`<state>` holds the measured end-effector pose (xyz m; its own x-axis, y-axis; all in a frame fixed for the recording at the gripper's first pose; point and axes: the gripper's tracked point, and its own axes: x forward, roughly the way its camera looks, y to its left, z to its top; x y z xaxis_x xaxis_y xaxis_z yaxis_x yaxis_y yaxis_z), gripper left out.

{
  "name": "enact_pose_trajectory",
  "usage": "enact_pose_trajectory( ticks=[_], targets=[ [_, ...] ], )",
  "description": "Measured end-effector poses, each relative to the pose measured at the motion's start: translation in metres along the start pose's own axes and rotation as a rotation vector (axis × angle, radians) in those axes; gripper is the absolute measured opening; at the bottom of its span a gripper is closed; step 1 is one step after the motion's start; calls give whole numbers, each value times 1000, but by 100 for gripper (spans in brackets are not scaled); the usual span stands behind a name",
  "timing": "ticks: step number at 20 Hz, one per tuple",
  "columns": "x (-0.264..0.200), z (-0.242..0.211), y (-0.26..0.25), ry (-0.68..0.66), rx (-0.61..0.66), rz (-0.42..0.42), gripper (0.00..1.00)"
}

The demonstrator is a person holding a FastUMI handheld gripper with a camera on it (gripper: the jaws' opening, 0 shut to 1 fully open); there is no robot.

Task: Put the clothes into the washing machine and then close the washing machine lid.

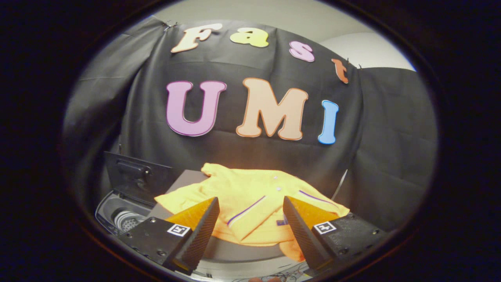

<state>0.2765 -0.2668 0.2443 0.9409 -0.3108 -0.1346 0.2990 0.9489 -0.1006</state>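
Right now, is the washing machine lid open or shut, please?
Open: the lid stands raised behind the exposed drum, left of the spread fingers.

claw (250,219) open, yellow shirt (250,188) ahead

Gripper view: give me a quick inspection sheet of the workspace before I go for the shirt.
Surface: grey top beside the washer opening, carrying the shirt.
Job's things: yellow shirt with purple trim lies spread on the grey top; washing machine tub open beside it, drum visible, nothing seen inside; lid raised upright behind the tub.
Clutter: nothing seen.
Grippers: tongs open, fingers apart over the shirt's near edge, not pressing on it.
Cables: thin wires low, below the grey top's front edge.
Surroundings: black cloth wall behind; pale wall above it.
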Motion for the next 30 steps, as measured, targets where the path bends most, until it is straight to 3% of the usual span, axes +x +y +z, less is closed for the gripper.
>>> enact_pose_trajectory(
  ticks=[6, 11, 12, 18, 20, 24, 30],
  targets=[
    [46, -15, -36, 154, -28, -88, 99],
    [68, -43, -44, 279, -69, -96, 97],
    [73, -35, -44, 240, -50, -94, 98],
    [76, -44, -33, 277, -3, -59, 30],
    [75, -39, -30, 272, 44, -41, 14],
    [69, -13, -18, 190, 269, 16, 8],
    [50, 46, 25, 116, 220, 116, 4]
  ],
)
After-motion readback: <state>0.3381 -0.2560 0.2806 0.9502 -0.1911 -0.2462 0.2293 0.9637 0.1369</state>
